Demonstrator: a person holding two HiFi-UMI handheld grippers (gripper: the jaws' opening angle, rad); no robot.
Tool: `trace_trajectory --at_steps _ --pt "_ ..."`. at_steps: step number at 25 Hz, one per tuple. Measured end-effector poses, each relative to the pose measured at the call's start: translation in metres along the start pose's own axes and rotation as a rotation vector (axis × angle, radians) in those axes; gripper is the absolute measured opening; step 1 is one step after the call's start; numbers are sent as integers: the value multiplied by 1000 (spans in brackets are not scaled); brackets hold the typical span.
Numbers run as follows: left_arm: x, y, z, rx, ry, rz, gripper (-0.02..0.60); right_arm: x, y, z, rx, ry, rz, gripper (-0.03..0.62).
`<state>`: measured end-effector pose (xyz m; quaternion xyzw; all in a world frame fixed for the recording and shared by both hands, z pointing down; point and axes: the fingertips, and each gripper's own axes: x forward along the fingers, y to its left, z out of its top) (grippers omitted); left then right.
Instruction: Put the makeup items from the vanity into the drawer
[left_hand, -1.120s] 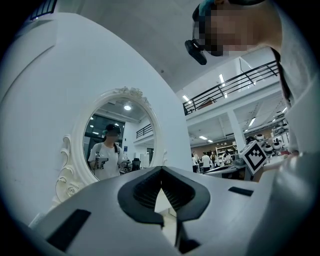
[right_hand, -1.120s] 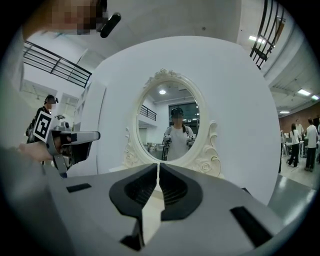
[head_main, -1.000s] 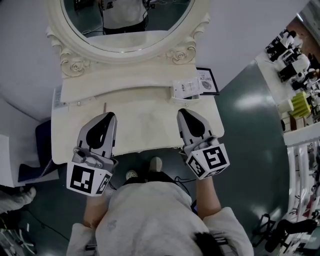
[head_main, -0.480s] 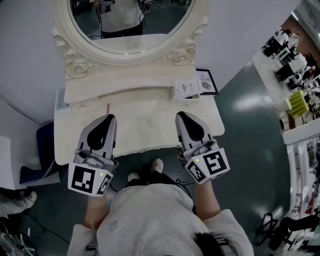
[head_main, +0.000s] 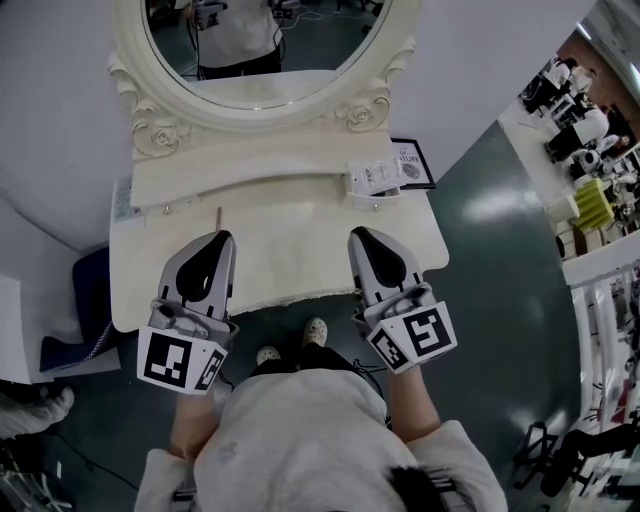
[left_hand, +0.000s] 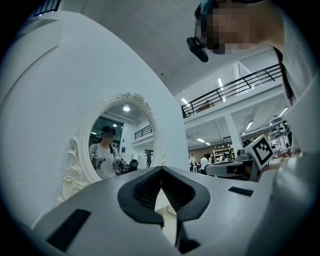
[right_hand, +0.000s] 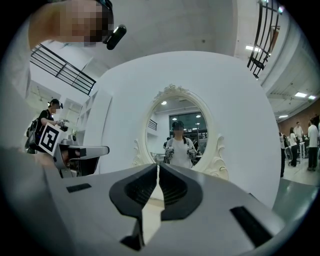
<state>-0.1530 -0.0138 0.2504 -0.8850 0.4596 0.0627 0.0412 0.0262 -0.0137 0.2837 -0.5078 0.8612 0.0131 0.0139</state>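
Note:
The cream vanity (head_main: 290, 250) with its oval mirror (head_main: 262, 40) stands in front of me. On its raised back shelf at the right lie a white box (head_main: 374, 177) and a dark framed card (head_main: 413, 163). A thin stick (head_main: 219, 215) lies on the tabletop near the back left. My left gripper (head_main: 224, 237) hovers over the front left of the tabletop, shut and empty (left_hand: 161, 168). My right gripper (head_main: 357, 233) hovers over the front right, also shut with nothing in it (right_hand: 158, 165). No open drawer shows in any view.
A dark blue seat (head_main: 85, 300) stands left of the vanity. The person's shoes (head_main: 314, 331) show below the vanity's front edge. A white table with several items (head_main: 585, 150) stands far right across the grey-green floor. A white wall backs the mirror.
The right gripper has drifted slightly toward the vanity's front edge; the left has hardly moved. Both stay shut and empty.

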Motion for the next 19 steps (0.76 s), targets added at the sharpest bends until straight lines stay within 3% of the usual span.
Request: trace_trajectory --at_steps 19 --pt "2 8 2 -10 -9 -29 15 7 13 3 2 -14 10 28"
